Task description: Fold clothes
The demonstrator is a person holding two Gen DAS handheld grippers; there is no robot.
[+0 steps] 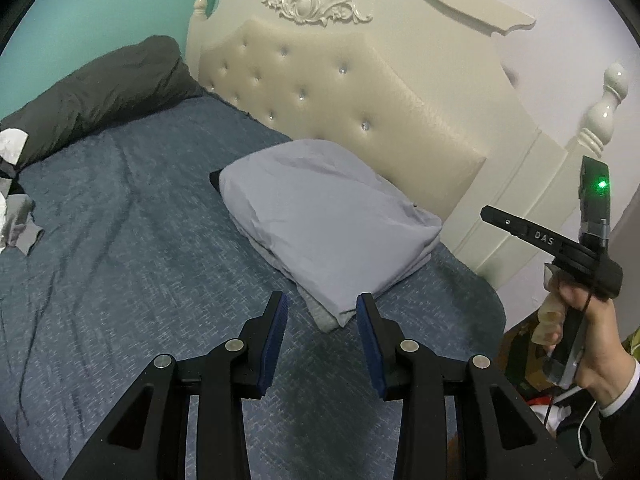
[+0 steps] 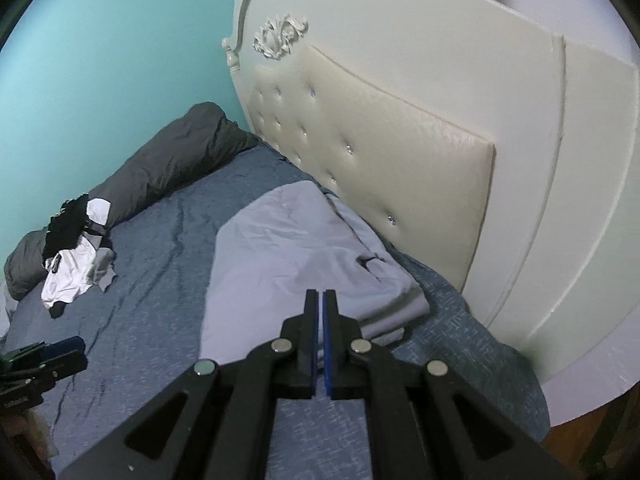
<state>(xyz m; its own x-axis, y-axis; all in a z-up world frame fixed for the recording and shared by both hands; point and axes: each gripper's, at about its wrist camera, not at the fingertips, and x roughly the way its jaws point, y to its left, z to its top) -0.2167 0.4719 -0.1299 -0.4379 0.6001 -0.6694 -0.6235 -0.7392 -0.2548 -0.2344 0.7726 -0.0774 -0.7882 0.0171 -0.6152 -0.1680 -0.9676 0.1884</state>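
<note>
Hovering over the bed [image 1: 120, 240] with one lilac garment [image 1: 320, 216] folded beside the headboard [image 1: 340, 92].

Lying just ahead of both grippers, long axis running along the headboard toward the dark pillow [image 1: 100, 84]. Left gripper [image 1: 322, 320] jaws apart, nothing between; right gripper [image 2: 322, 320] jaws together, empty. Heaped well away from the headboard, off to the left, unfolded black-and-white clothes [image 2: 76, 264]; probably next, with the left gripper nearer.
</note>
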